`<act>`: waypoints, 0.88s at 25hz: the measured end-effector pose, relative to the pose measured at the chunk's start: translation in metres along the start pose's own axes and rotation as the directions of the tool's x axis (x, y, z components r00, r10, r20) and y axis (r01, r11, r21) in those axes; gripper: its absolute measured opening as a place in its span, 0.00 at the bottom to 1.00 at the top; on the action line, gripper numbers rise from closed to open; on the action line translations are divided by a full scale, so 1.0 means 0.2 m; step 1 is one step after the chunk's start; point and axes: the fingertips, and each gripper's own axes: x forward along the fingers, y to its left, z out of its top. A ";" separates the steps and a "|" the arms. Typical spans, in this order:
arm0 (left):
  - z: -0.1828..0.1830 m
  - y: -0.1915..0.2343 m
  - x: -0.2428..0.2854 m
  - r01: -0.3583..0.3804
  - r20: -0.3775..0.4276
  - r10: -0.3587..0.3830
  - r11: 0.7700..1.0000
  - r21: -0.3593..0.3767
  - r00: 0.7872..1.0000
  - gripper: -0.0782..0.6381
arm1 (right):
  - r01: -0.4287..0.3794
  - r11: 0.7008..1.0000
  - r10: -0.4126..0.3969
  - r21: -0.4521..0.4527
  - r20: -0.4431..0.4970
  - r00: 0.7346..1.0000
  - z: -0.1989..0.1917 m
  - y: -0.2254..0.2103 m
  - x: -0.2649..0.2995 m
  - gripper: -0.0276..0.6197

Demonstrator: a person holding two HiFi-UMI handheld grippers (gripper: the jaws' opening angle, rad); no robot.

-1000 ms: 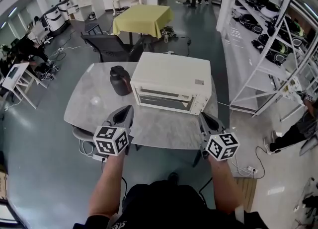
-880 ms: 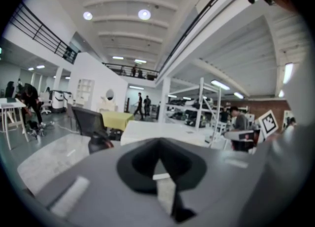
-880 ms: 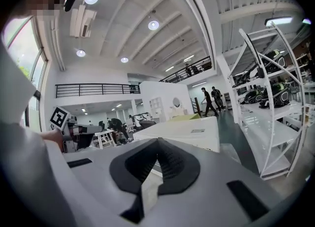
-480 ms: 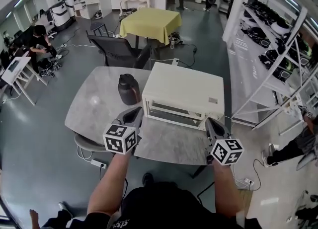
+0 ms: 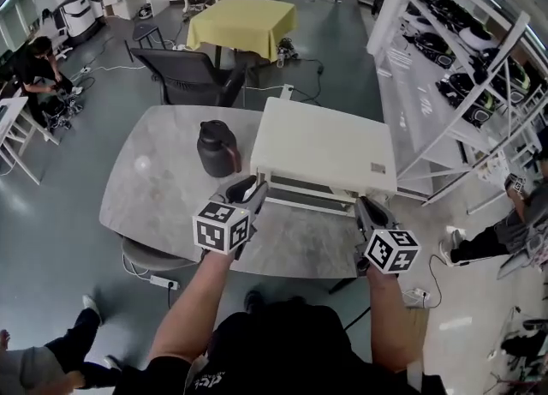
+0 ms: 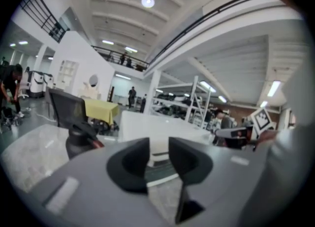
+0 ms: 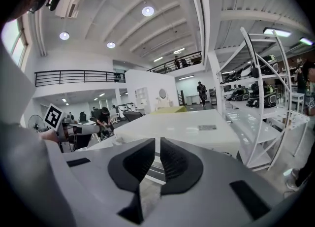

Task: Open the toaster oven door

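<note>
Your head view looks steeply down from above onto the grey table [image 5: 163, 188] and the toaster oven [image 5: 325, 149], with the room beyond. Your left gripper view sits low over the table, facing the toaster oven's front left from close by. Your right gripper view faces its front right, just above its top. All three views share the toaster oven.

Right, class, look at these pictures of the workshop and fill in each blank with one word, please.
1. On the grey table, the jug is coloured ___.
2. In the head view, the jug stands to the ___ of the toaster oven.
3. The tablecloth in the background is ___.
Missing words: black, left, yellow.
</note>
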 end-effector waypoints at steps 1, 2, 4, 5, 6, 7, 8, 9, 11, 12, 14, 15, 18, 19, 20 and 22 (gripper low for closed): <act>-0.02 0.01 0.02 0.001 -0.010 -0.001 1.000 -0.007 1.000 0.29 | 0.023 1.000 -0.023 0.009 -0.017 1.000 -0.02 -0.04 0.00 0.09; -0.04 0.02 0.04 0.000 -0.021 0.000 1.000 -0.014 1.000 0.33 | 0.049 0.999 -0.048 0.019 -0.030 0.998 -0.04 -0.08 0.00 0.11; -0.07 0.05 0.09 -0.007 -0.044 0.005 0.999 -0.035 0.999 0.38 | 0.098 0.995 -0.097 0.033 -0.043 0.994 -0.06 -0.16 0.01 0.19; -0.08 0.06 0.12 -0.011 -0.054 0.009 0.999 -0.046 0.998 0.39 | 0.117 0.993 -0.115 0.035 -0.046 0.992 -0.06 -0.18 0.02 0.22; -0.09 0.07 0.14 -0.017 -0.065 0.013 0.999 -0.052 0.998 0.41 | 0.130 0.991 -0.129 0.035 -0.047 0.991 -0.06 -0.20 0.02 0.24; -0.10 0.07 0.16 -0.023 -0.075 0.020 0.998 -0.052 0.997 0.43 | 0.138 0.990 -0.136 0.035 -0.049 0.989 -0.05 -0.21 0.02 0.24; -0.10 0.07 0.18 -0.030 -0.084 0.026 0.998 -0.050 0.996 0.45 | 0.139 0.990 -0.137 0.037 -0.055 0.989 -0.05 -0.21 0.02 0.24; -0.10 0.06 0.19 -0.037 -0.092 0.032 0.998 -0.047 0.995 0.46 | 0.134 0.990 -0.131 0.041 -0.064 0.989 -0.06 -0.22 0.03 0.24; -0.11 0.07 0.22 -0.047 -0.100 0.042 0.998 -0.052 0.994 0.48 | 0.119 0.992 -0.115 0.045 -0.084 0.990 -0.06 -0.21 0.06 0.25; -0.12 0.08 0.23 -0.052 -0.105 0.046 0.997 -0.057 0.993 0.48 | 0.113 0.993 -0.109 0.045 -0.093 0.990 -0.07 -0.21 0.08 0.25; -0.14 0.09 0.25 -0.062 -0.118 0.055 0.996 -0.059 0.992 0.49 | 0.108 0.993 -0.102 0.048 -0.107 0.989 -0.09 -0.21 0.11 0.25; -0.15 0.09 0.26 -0.066 -0.124 0.059 0.996 -0.058 0.991 0.49 | 0.106 0.993 -0.100 0.051 -0.113 0.989 -0.10 -0.22 0.13 0.25; -0.17 0.10 0.29 -0.078 -0.134 0.069 0.995 -0.057 0.989 0.49 | 0.103 0.993 -0.094 0.057 -0.134 0.987 -0.12 -0.23 0.16 0.25; -0.17 0.10 0.30 -0.084 -0.138 0.075 0.995 -0.055 0.988 0.49 | 0.105 0.993 -0.096 0.056 -0.140 0.985 -0.13 -0.23 0.16 0.25; -0.17 0.10 0.30 -0.090 -0.142 0.082 0.995 -0.051 0.986 0.49 | 0.111 0.992 -0.102 0.052 -0.145 0.984 -0.13 -0.24 0.17 0.24; -0.18 0.10 0.31 -0.097 -0.153 0.089 0.994 -0.043 0.984 0.49 | 0.124 0.992 -0.117 0.037 -0.153 0.981 -0.14 -0.25 0.17 0.20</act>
